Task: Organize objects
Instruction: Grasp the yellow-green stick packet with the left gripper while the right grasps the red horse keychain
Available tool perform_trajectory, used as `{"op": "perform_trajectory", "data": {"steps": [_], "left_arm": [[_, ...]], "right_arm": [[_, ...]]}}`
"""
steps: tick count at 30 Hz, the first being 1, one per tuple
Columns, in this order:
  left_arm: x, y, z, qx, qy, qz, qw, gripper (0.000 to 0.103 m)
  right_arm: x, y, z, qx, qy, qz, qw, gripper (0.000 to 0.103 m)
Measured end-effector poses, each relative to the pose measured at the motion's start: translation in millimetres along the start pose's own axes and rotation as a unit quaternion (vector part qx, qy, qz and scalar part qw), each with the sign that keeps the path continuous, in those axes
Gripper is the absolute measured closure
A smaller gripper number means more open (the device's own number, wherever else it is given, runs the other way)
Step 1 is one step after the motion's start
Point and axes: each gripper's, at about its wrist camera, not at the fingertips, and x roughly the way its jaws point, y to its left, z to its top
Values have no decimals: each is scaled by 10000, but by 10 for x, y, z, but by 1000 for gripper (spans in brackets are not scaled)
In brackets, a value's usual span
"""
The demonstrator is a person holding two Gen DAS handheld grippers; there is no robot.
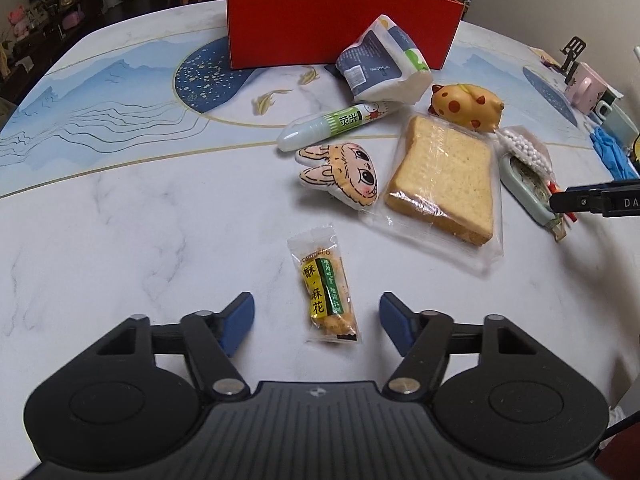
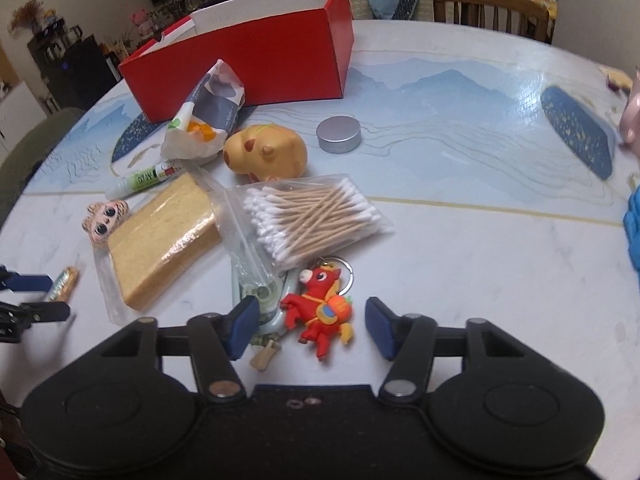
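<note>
Two grippers, both with fingers spread wide and gripping nothing; left gripper [image 1: 317, 316] frames a small crinkly clear-plastic snack packet with yellow-green label [image 1: 328, 286], flat on the glossy white marble-pattern table [image 1: 140, 220], low centre of frame, long axis running away from the camera, tilted slightly left at the far end, between the blue pads [image 1: 240, 316], touching neither; right gripper [image 2: 312, 322] straddles a red rubbery horse keychain with metal ring [image 2: 320, 308], lower centre, head toward upper left, nearer the left pad; a red rectangular cardboard box [image 2: 256, 60] stands upper left.
</note>
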Motion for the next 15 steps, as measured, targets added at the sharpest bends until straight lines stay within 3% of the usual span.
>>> {"op": "perform_trajectory", "data": {"steps": [3,6,8,9,15], "left_arm": [[-6,2,21,3,-2,4,10000,59],[-5,0,35,-6,22,-42,10000,70],[-2,-6,40,4,35,-48,10000,72],[1,-10,44,15,40,-48,10000,79],[13,-43,77,131,106,19,9999,83]], "right_arm": [[2,-55,13,190,10,100,9998,54],[-9,-80,19,244,8,129,9996,59],[-16,-79,23,241,1,130,9996,64],[-19,-78,25,241,-15,100,9997,65],[-48,-52,17,159,-66,-23,9998,65]]}}
